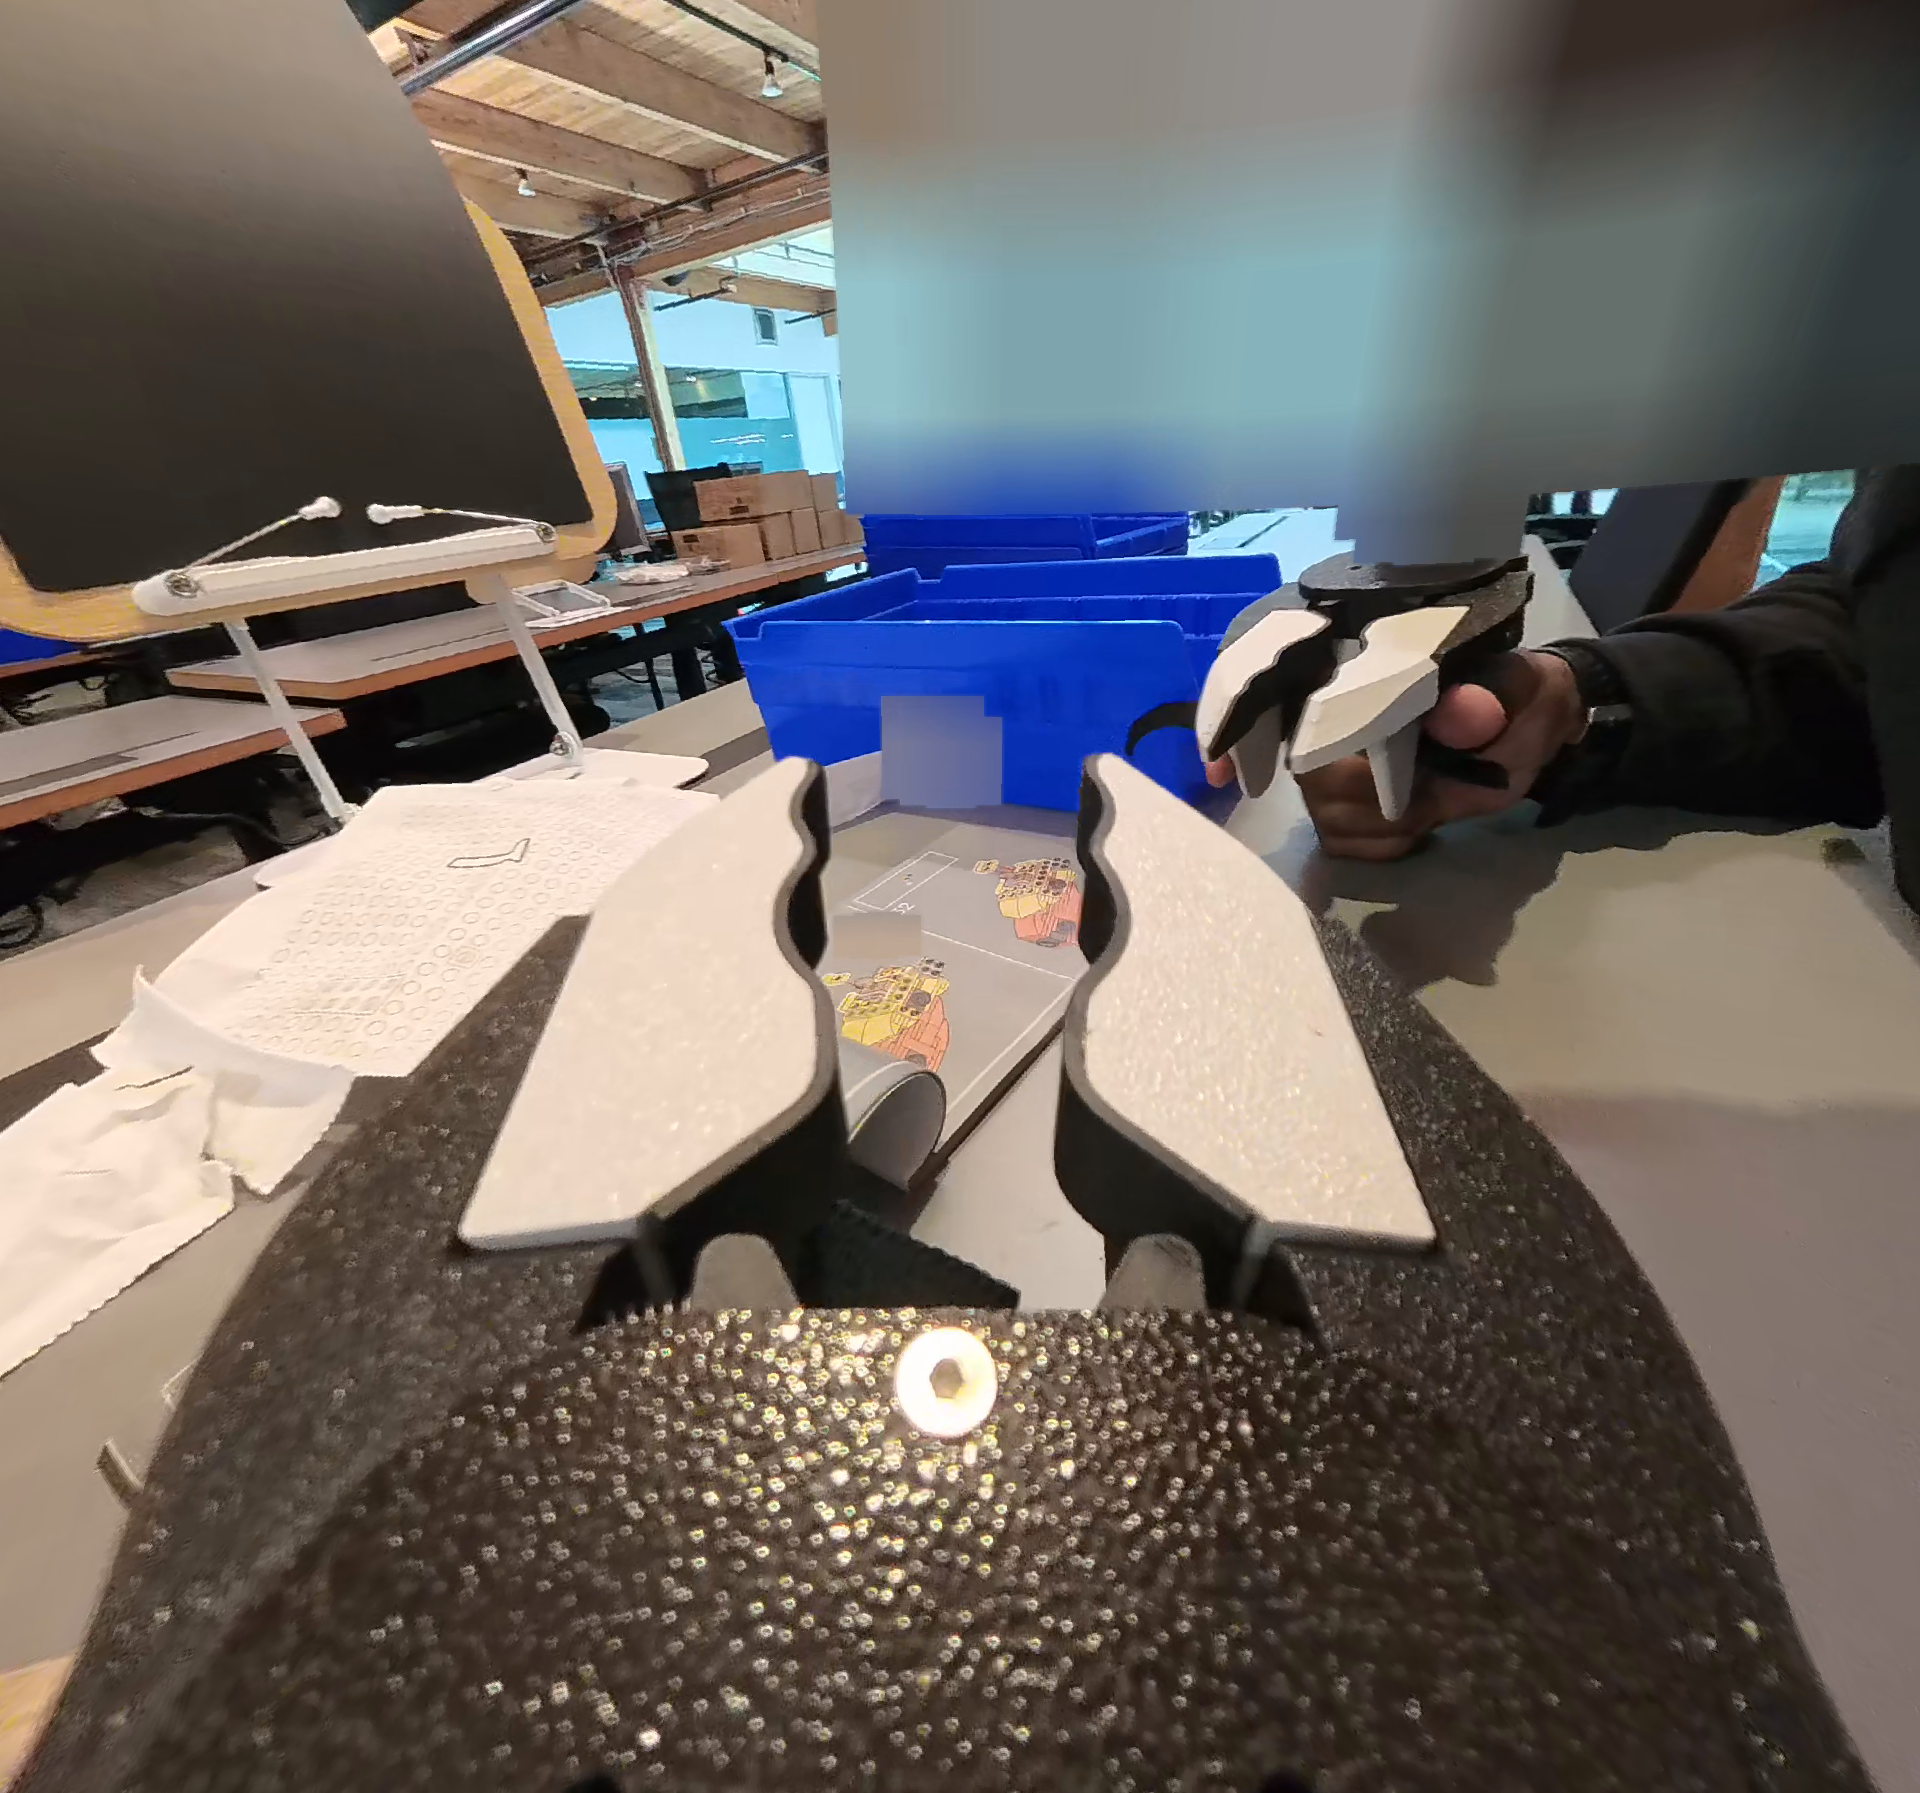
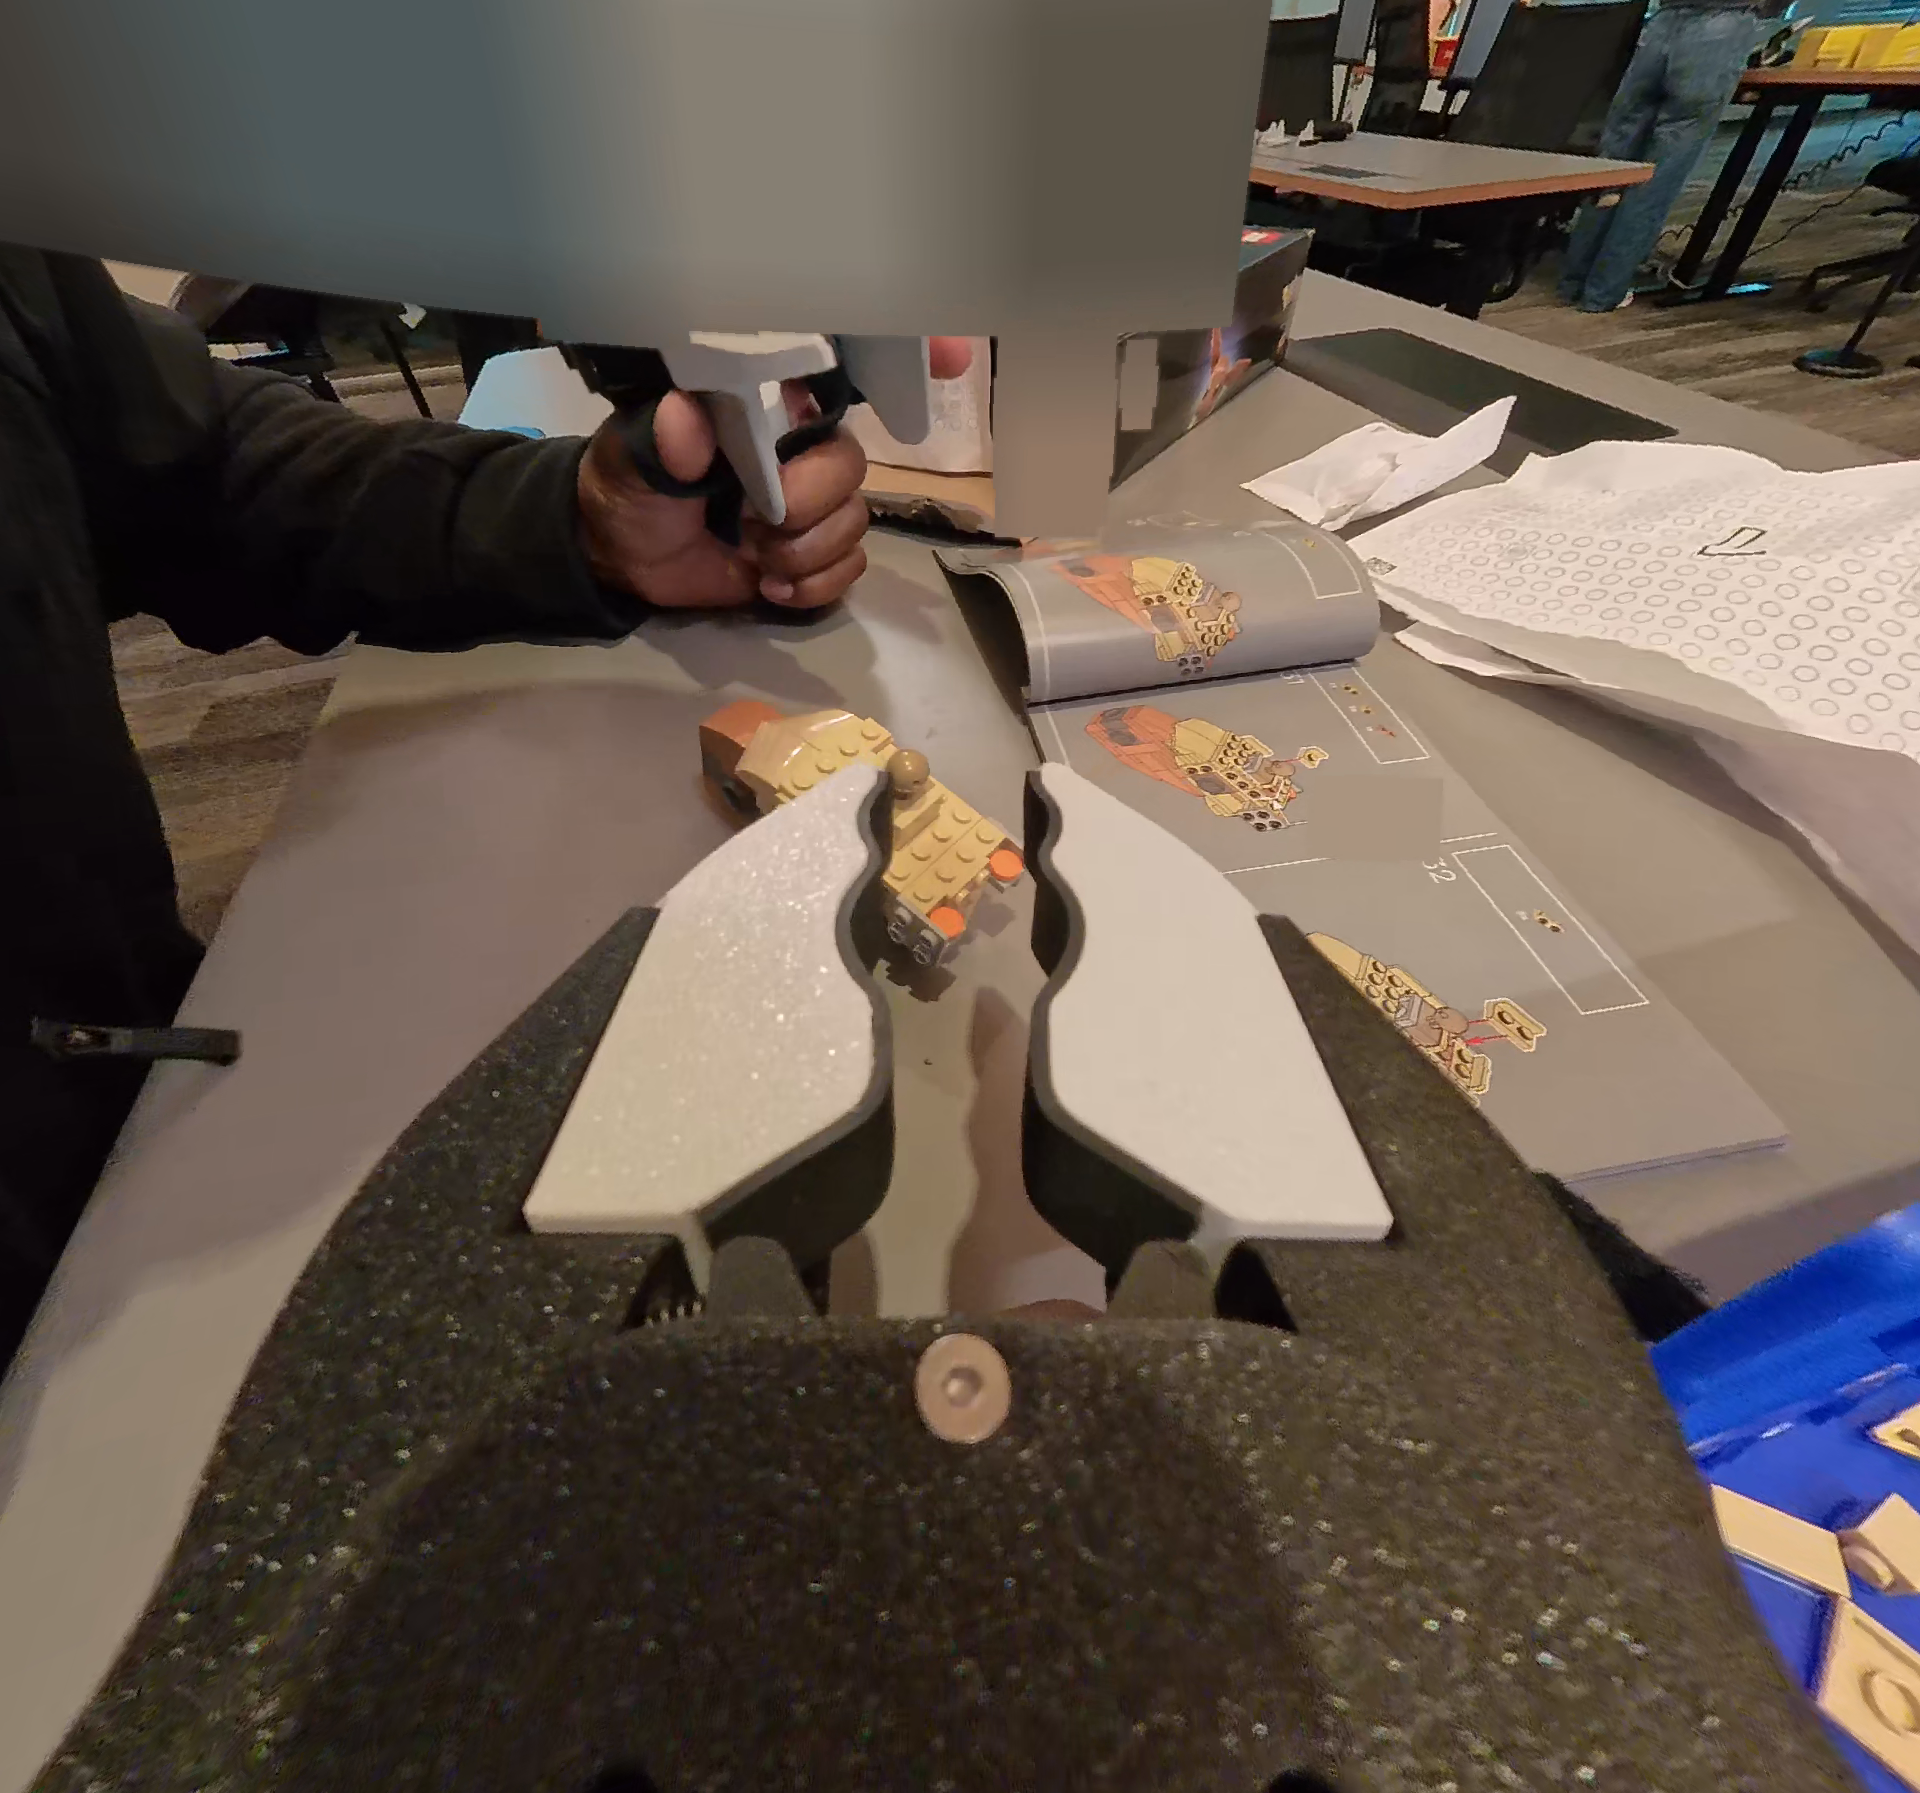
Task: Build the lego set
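Beside the open instruction booklet [image 2: 1351, 808] on the tabletop [image 2: 520, 860], the tan lego model [image 2: 883, 808] lies before the right gripper [image 2: 951, 787], parted and apparently empty; the left gripper [image 1: 951, 787] gapes over the booklet, holding nothing

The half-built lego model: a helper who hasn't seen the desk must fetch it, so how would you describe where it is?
On the grey table, look left of the open instruction booklet. The half-built lego model lies there, just beyond the right gripper. It is the only assembled thing: tan with a brown end and orange studs.
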Demonstrator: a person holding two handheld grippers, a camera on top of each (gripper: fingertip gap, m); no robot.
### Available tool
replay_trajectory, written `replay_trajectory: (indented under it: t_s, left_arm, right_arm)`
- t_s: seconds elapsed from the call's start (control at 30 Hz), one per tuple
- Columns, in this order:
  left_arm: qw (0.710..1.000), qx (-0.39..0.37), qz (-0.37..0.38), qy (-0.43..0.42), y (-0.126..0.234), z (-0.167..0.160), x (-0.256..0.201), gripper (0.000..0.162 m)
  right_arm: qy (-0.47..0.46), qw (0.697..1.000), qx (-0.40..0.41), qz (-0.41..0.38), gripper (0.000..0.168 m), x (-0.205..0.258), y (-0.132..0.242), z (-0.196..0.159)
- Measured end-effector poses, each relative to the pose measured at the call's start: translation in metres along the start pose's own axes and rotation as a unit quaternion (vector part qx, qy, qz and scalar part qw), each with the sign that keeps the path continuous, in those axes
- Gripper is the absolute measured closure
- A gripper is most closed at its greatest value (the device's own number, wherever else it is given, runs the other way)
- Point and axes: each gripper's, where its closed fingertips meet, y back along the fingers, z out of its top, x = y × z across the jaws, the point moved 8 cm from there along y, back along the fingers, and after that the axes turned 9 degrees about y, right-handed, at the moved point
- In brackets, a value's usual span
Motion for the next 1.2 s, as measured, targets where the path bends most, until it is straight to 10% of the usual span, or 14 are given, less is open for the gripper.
replay_trajectory:
  t_s: [1.2]
  left_arm:
    - [1.0, 0.024, 0.015, -0.012, -0.0075, -0.003, -0.0002, 0.118]
  right_arm:
    - [-0.015, 1.0, -0.007, 0.006, 0.156, -0.0019, 0.0023, -0.0001]
